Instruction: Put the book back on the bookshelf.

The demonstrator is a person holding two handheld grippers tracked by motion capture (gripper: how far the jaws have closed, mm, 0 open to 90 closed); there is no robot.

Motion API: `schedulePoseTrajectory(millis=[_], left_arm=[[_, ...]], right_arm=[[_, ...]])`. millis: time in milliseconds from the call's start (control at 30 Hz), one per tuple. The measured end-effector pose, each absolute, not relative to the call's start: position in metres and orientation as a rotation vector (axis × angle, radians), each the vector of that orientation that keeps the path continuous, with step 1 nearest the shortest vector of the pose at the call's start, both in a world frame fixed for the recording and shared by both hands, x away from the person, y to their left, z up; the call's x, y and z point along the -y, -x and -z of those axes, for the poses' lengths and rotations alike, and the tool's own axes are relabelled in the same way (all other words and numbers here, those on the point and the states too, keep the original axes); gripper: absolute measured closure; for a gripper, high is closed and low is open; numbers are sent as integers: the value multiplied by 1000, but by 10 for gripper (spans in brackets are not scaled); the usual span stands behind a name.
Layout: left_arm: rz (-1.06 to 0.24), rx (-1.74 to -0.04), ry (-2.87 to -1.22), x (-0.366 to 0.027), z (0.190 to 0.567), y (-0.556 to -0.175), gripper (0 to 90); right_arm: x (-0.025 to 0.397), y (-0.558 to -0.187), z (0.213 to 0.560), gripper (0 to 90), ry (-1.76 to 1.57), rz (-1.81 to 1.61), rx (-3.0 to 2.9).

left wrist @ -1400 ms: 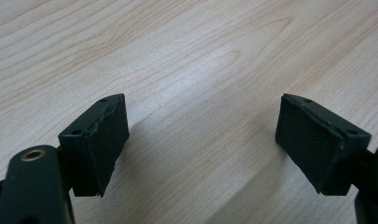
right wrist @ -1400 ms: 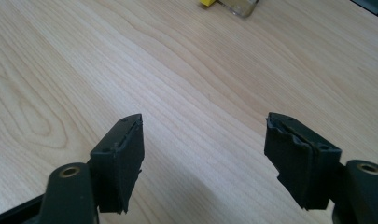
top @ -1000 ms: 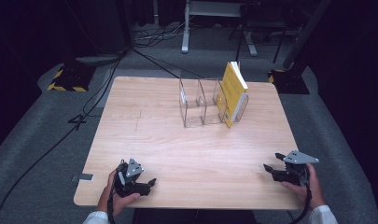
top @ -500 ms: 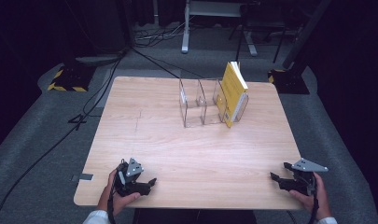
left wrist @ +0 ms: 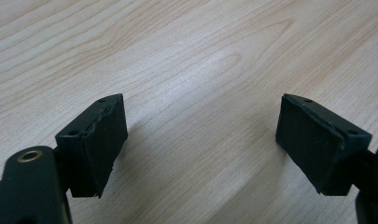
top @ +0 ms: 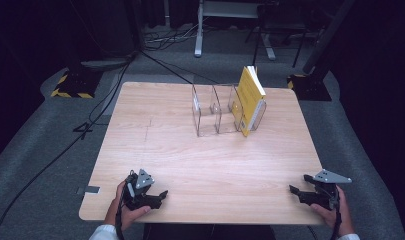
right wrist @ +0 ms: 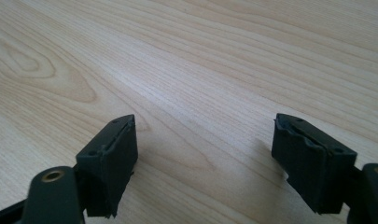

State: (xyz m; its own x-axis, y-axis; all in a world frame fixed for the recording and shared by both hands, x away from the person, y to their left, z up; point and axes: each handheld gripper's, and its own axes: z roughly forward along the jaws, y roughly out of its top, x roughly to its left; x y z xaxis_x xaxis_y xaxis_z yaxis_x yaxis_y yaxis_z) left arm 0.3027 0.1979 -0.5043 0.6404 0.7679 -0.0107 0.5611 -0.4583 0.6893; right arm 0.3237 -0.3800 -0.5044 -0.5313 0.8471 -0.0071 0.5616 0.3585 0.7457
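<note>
Both tongs gape empty over the bench, the left tongs and right tongs near its front corners, well apart from the yellow book leaning on the clear holder.

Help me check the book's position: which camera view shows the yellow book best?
The high view. There the yellow book stands upright at the right end of the clear rack, toward the far side of the table. The left and right gripper views look along open jaws at bare wood, so they tell nothing about the book.
</note>
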Motion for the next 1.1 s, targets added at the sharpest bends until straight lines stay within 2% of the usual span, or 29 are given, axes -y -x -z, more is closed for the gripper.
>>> schedulePoseTrajectory(millis=[1100], left_arm=[[-390,-1027,-2184,-198,505,-303,170]], right_arm=[[380,-324,504,227,-1236,-994,-2235]])
